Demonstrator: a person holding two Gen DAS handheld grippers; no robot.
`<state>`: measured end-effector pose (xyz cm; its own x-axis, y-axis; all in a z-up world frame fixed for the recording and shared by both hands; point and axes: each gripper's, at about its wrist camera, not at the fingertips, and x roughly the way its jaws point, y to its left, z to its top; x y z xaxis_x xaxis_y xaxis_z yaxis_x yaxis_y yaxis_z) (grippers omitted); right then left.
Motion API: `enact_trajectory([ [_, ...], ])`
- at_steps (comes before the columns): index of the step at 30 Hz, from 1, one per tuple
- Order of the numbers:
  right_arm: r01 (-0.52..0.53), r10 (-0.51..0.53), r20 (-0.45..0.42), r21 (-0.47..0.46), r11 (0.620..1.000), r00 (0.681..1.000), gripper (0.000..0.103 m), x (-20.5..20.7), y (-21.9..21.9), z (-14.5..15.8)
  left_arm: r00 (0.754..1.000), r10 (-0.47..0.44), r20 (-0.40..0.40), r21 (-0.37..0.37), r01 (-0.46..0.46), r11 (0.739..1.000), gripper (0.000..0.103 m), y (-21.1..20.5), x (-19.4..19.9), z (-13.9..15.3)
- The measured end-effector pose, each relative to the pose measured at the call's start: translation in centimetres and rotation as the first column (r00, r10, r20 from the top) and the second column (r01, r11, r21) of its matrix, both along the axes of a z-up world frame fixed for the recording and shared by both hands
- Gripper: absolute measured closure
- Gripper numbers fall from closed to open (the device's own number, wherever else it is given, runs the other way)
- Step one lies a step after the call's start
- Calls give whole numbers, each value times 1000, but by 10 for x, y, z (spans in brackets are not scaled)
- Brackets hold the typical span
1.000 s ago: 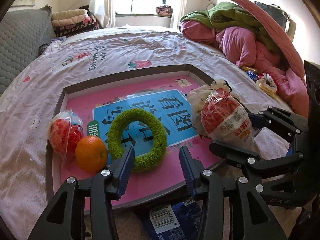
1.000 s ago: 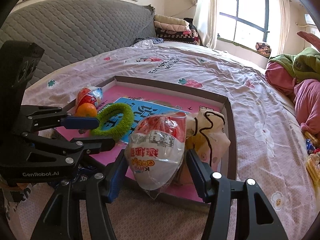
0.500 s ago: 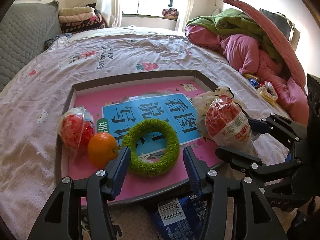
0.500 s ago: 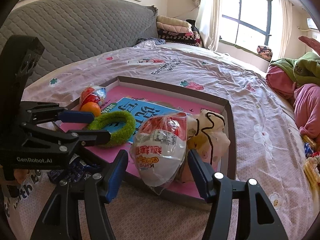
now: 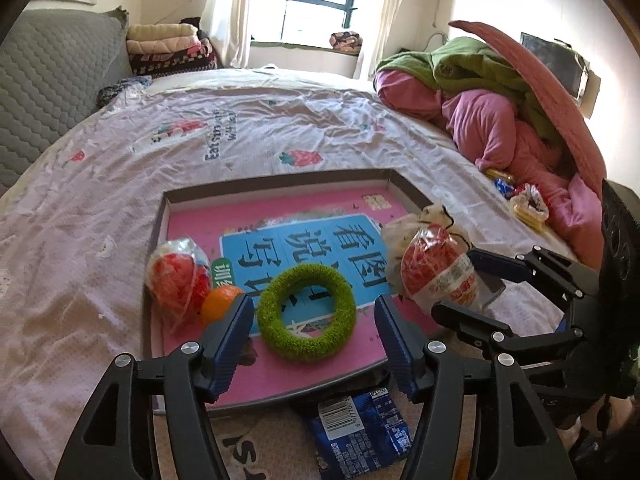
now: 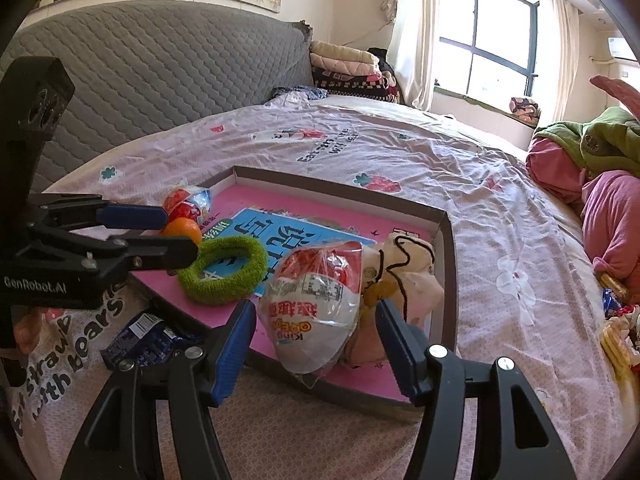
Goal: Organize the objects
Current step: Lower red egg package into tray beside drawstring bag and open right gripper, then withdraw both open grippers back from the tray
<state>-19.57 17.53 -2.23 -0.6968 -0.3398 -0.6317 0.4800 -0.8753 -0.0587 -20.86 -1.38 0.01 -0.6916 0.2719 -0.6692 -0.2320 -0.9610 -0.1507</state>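
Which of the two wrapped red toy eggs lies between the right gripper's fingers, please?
The egg beside the cream pouch; the other egg lies by the orange.

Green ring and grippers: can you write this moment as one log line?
left gripper: opening, empty | green ring: in tray | right gripper: open around egg packet

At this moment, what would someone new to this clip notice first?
Probably the shallow pink-floored box on the bed, with a fuzzy green ring lying flat near its front edge. Beside the ring sits an orange against a red wrapped egg toy. The left gripper hangs over the ring, jaws opening with nothing pinched; the right gripper brackets a second wrapped egg toy at the near corner.
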Motion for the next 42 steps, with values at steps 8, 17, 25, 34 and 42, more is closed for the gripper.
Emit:
enact_trajectory([
  [8,7,-8,-46,-19,1000,999,41,6,4,10,999,31,-29,30,-31,999,38,-14,4,17],
  [17,22,-28,-106,-60,998,994,41,15,10,26,994,63,-86,69,-57,996,33,-34,15,46],
  [25,22,-30,-100,-80,997,995,41,19,13,28,993,72,-93,57,-67,996,32,-31,25,50],
  [34,22,-30,-74,-102,995,997,41,32,15,27,996,54,-78,30,-52,998,29,-15,40,42],
  [42,19,-26,-60,-114,993,998,41,51,14,24,999,17,-49,6,-17,1000,29,-1,53,30],
])
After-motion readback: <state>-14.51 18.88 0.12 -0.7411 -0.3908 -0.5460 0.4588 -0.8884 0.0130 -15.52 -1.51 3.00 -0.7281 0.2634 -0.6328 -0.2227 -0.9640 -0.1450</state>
